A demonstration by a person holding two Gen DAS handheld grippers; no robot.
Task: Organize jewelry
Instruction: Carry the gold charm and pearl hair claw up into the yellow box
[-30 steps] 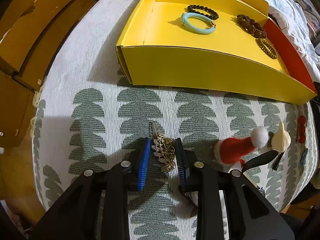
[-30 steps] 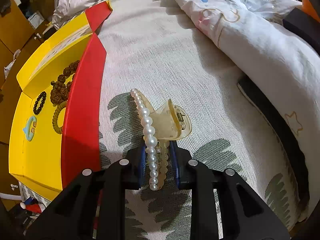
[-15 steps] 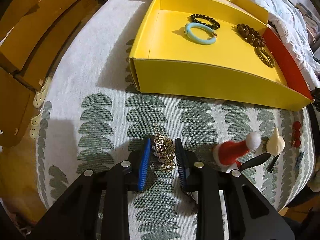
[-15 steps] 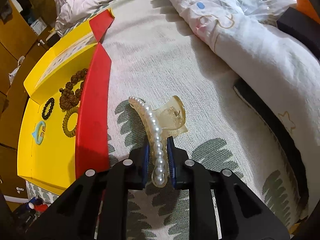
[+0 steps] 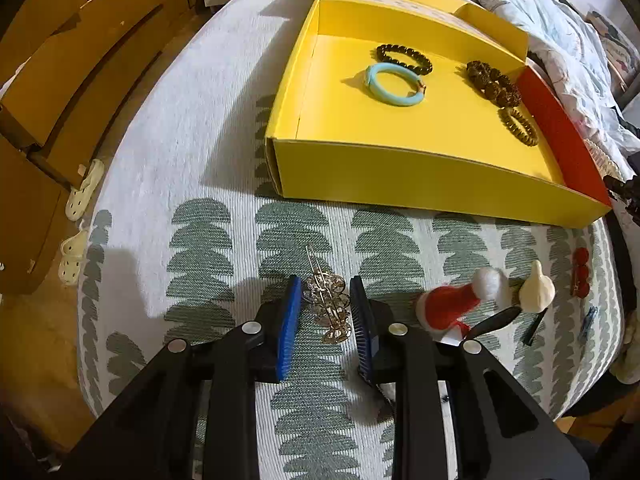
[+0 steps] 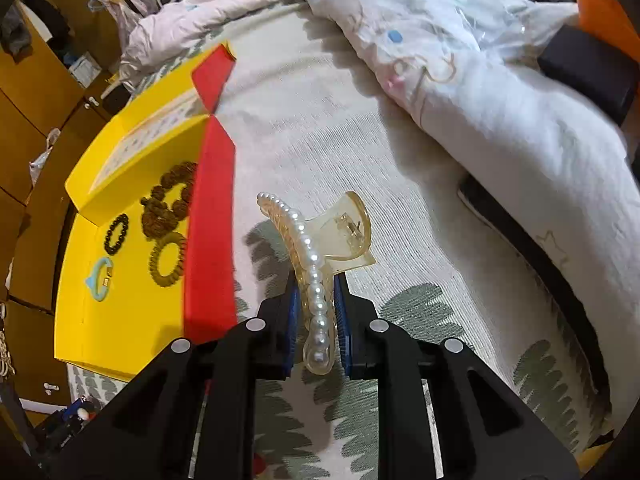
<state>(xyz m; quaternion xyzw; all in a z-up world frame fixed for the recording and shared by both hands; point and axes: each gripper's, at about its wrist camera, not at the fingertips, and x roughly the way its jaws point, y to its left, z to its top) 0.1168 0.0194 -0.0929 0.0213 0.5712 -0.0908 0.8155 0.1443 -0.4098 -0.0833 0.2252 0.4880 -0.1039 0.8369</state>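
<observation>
My left gripper [image 5: 324, 284] is shut on a gold filigree hair clip [image 5: 329, 304], held above the patterned bed cover in the left wrist view. My right gripper [image 6: 316, 280] is shut on a pearl claw clip [image 6: 316, 256], lifted above the cover beside the red side wall of the yellow box [image 6: 208, 216]. The yellow box [image 5: 420, 176] holds a turquoise bangle [image 5: 394, 84], a black bead bracelet [image 5: 404, 54], a brown bead bracelet [image 5: 494, 82] and a coiled hair tie [image 5: 518, 126].
A red Santa-hat clip [image 5: 452, 302], a cream clip [image 5: 538, 290], red beads [image 5: 580, 270] and dark pins [image 5: 534, 326] lie right of the left gripper. A rumpled duvet [image 6: 480, 92] lies right of the right gripper. Wooden furniture [image 5: 72, 80] stands to the left.
Both grippers have risen with their clips, and the box looks farther off in the left view. The pearl clip has come up off the cover, and the right gripper's jaws have narrowed on it.
</observation>
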